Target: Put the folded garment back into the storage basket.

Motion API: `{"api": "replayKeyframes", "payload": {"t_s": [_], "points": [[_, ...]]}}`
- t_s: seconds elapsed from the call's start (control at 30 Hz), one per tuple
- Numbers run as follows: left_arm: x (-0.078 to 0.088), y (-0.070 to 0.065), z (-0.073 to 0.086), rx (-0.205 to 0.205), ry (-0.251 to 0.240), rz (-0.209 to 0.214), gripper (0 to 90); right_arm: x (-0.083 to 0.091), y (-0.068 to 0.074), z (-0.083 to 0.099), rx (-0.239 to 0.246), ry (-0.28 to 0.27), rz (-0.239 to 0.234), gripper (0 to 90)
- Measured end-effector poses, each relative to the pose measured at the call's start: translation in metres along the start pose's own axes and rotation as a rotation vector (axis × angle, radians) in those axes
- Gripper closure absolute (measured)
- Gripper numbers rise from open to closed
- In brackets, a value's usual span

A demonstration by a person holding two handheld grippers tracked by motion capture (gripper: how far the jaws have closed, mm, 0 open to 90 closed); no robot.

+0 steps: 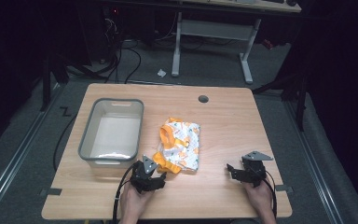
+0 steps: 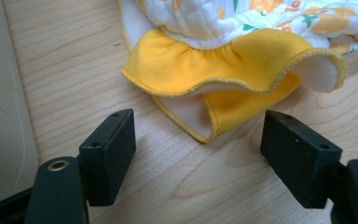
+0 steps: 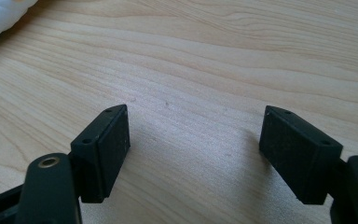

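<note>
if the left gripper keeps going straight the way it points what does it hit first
Most likely the yellow hem of the folded garment: the left gripper stands open just short of it, with bare table between. The exact gap is hard to judge.

Your high view looks forward and down on the whole table [image 1: 223, 116] from above your side. Your left gripper view sits low and close, looking along its jaws at the cloth [image 2: 223, 70] edge just beyond the fingertips. Your right gripper view looks just as close at bare wood, a cloth corner top left. All three share tabletop and cloth.
</note>
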State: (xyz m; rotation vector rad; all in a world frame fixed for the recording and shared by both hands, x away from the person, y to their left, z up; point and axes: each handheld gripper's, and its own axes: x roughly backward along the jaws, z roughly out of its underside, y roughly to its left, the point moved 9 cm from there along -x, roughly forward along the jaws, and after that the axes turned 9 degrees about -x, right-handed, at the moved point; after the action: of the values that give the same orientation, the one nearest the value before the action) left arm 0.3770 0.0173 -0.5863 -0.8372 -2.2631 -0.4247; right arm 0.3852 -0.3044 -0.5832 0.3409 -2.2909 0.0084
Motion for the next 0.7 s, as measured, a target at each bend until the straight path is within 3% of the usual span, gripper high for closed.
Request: {"api": "replayKeyframes", "payload": {"t_s": [0.57, 0.7], "points": [[-0.0003, -0.0027, -0.0006, -0.004, 0.001, -0.002, 25.1, 0.0, -0.0001, 0.0, 0.001, 0.0, 0.0, 24.8], [0.0011, -0.0024, -0.0028, 0.024, -0.018, 0.01, 25.0, 0.0, -0.0001, 0.0, 0.001, 0.0, 0.0, 24.7]]}}
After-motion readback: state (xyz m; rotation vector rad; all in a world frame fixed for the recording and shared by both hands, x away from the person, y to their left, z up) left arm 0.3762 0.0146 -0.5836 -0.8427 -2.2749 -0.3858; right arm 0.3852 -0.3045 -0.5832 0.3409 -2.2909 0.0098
